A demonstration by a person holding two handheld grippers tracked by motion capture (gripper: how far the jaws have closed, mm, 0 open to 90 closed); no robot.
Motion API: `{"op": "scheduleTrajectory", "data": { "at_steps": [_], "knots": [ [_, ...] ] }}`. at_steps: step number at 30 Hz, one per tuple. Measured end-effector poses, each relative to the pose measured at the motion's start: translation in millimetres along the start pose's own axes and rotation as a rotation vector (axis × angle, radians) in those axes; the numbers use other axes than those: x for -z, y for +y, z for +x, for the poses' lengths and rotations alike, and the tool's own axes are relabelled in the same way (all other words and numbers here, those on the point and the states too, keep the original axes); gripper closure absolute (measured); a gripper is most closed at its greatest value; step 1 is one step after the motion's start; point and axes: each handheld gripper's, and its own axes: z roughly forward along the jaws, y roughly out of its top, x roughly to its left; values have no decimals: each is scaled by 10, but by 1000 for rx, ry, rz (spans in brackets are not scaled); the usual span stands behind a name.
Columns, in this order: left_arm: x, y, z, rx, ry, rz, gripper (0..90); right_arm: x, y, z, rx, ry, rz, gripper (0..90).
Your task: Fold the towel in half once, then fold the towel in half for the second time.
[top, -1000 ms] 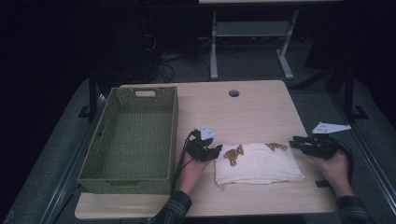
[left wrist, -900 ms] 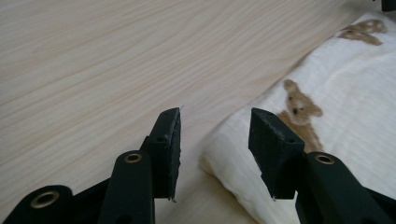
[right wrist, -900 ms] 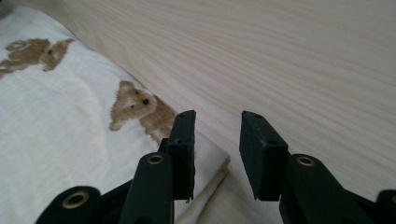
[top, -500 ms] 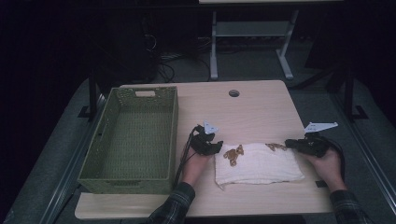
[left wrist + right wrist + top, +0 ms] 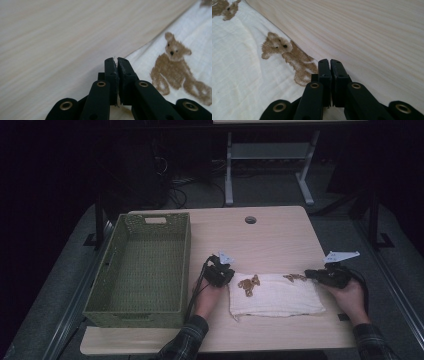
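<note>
At the frame's lower middle, we have just clenched the left gripper (image 5: pixel 226 275) and right gripper (image 5: pixel 311 274) on the white cloth's (image 5: pixel 280 297) far corners.

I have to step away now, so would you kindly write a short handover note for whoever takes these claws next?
Left claw: jaws have just closed, pinching the far left corner of the teddy-bear towel.
Right claw: jaws have just closed at the towel's far right corner; cloth between the pads is hard to confirm.
Towel lies flat on the table, right of the green basket, which holds nothing visible.
Done: both far corners gripped.
Left: probably fold the towel, perhaps then put it in the basket.
</note>
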Motion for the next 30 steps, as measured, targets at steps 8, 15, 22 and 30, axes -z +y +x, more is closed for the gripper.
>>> {"op": "scheduleTrajectory", "data": {
  "at_steps": [8, 15, 22, 30],
  "knots": [
    [125, 100, 108, 14, 73, -95, 864, 68, 111, 10, 16, 19, -73, 874],
    [149, 130, 123, 17, 74, -112, 863, 41, 154, -23, 12, 13, -90, 874],
    [272, 134, 94, 30, 44, -142, 863, 128, 157, 8, 8, 16, -125, 874],
    [390, 89, 16, 18, 18, -140, 862, 235, 136, 74, 24, 18, -142, 873]
  ]
}}
